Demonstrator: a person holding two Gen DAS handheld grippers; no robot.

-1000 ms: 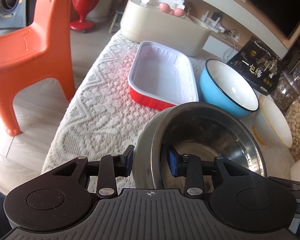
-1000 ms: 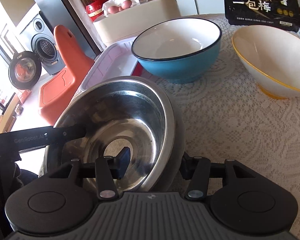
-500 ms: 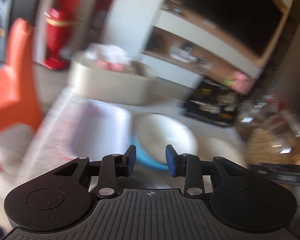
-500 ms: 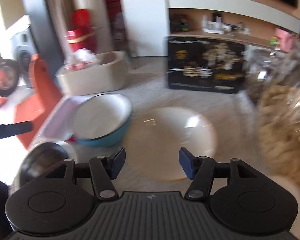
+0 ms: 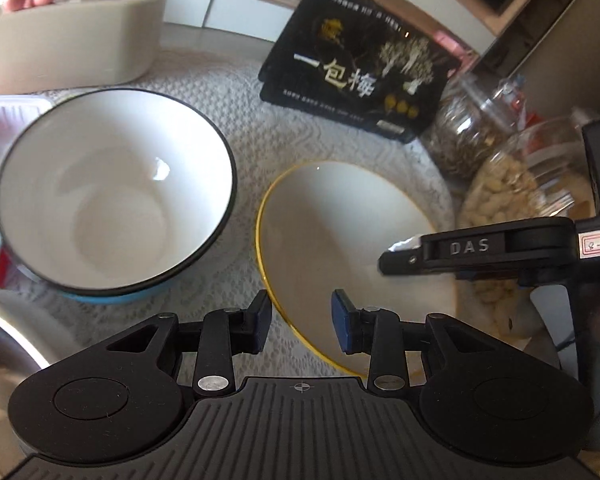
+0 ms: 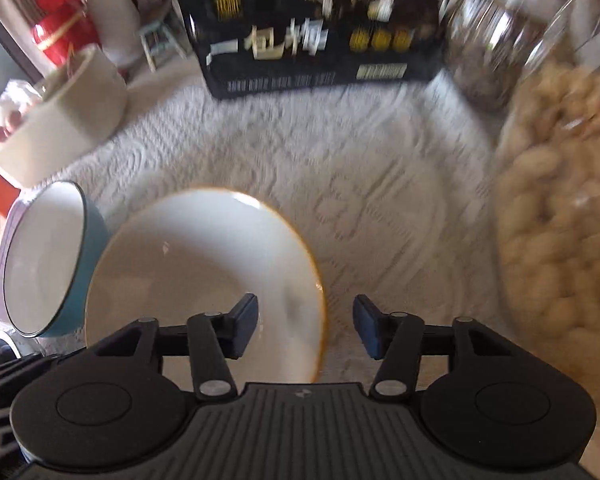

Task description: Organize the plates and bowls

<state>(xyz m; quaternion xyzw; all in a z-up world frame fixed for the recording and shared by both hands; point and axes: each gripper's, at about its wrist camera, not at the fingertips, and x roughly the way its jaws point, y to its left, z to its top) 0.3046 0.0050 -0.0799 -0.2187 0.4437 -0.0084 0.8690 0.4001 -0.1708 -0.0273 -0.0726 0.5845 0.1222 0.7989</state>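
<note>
A white bowl with a yellow rim (image 5: 340, 248) stands on the lace cloth, right of a blue bowl with a white inside (image 5: 112, 184). My left gripper (image 5: 302, 322) is open, and the yellow-rimmed bowl's near left rim runs between its fingers without touching the pads. In the right wrist view the same bowl (image 6: 204, 272) has its right rim between the fingers of my right gripper (image 6: 305, 324). Those jaws are closing, and the pads stand clear of the rim. The right gripper (image 5: 400, 256) also shows side-on over the bowl's right side. A steel bowl (image 5: 4, 320) sits at the lower left.
A red tray with a white inside (image 5: 0, 120) lies left of the blue bowl. Behind stand a beige box (image 5: 72, 40) and a black printed box (image 5: 356, 72). Glass jars of seeds (image 5: 460, 132) and nuts (image 5: 500, 192) crowd the right side.
Both grippers have left the steel bowl and swung right across the table to the yellow-rimmed bowl. The right jaws are narrower than half a second ago.
</note>
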